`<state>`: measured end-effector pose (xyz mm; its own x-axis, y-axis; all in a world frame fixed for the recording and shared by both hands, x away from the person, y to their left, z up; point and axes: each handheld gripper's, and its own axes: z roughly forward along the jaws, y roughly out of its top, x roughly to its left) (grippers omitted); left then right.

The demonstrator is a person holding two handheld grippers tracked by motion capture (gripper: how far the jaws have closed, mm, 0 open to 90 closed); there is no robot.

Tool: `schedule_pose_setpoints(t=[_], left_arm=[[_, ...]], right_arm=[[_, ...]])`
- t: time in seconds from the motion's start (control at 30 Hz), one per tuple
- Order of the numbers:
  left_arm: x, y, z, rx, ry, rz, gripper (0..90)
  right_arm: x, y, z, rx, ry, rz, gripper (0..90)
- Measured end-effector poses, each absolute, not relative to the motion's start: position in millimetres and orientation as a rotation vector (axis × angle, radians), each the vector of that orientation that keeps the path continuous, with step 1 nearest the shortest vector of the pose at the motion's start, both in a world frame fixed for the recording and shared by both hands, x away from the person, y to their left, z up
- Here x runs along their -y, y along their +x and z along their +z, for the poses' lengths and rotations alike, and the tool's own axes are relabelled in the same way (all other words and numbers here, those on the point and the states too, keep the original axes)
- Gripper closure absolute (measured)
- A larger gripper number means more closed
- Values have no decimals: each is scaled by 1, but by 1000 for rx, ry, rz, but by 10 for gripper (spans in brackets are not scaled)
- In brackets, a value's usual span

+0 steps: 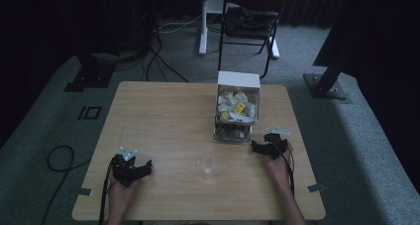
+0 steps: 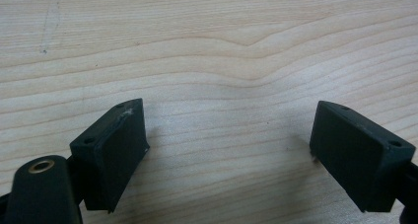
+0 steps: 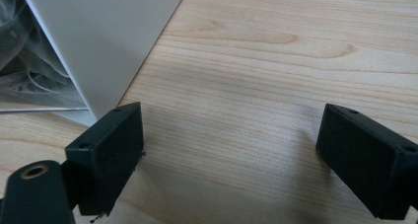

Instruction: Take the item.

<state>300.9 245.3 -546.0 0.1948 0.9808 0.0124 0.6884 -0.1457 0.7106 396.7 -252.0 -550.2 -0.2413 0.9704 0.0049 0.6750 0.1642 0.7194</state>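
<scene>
A clear box [image 1: 237,112] with a white top, filled with small packets, stands on the wooden table [image 1: 163,116] right of centre. A clear glass cup [image 1: 208,165] sits in front of it near the table's middle. My left gripper [image 1: 143,168] rests low on the table at the front left, open, with bare wood between its jaws [image 2: 229,150]. My right gripper [image 1: 255,146] lies just right of the box's front corner, open and holding nothing [image 3: 231,155]. The box's white wall [image 3: 106,41] rises close by its left jaw.
A folding chair [image 1: 250,22] and a white stand leg [image 1: 203,22] are on the carpet beyond the table. Cables [image 1: 59,160] lie on the floor at the left. Dark frame feet [image 1: 324,84] stand at the right.
</scene>
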Motion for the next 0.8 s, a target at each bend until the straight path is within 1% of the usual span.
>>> schedule_pose_setpoints(t=[0.5, 0.53, 0.57, 0.6, 0.8], left_arm=[[-245, 300, -546, -1555, 1907, 661, 149], [-245, 300, -546, -1555, 1907, 661, 149], [-245, 300, -546, -1555, 1908, 661, 149], [-245, 300, -546, -1555, 1907, 661, 149], [-245, 300, -546, -1555, 1907, 661, 149]], right_arm=[[254, 392, -550, -1996, 1542, 854, 108], [254, 391, -550, -1999, 1549, 848, 119], [254, 391, -548, -2000, 1553, 843, 156], [255, 389, -547, -2002, 1562, 845, 170], [257, 379, -536, -1994, 1549, 898, 193]])
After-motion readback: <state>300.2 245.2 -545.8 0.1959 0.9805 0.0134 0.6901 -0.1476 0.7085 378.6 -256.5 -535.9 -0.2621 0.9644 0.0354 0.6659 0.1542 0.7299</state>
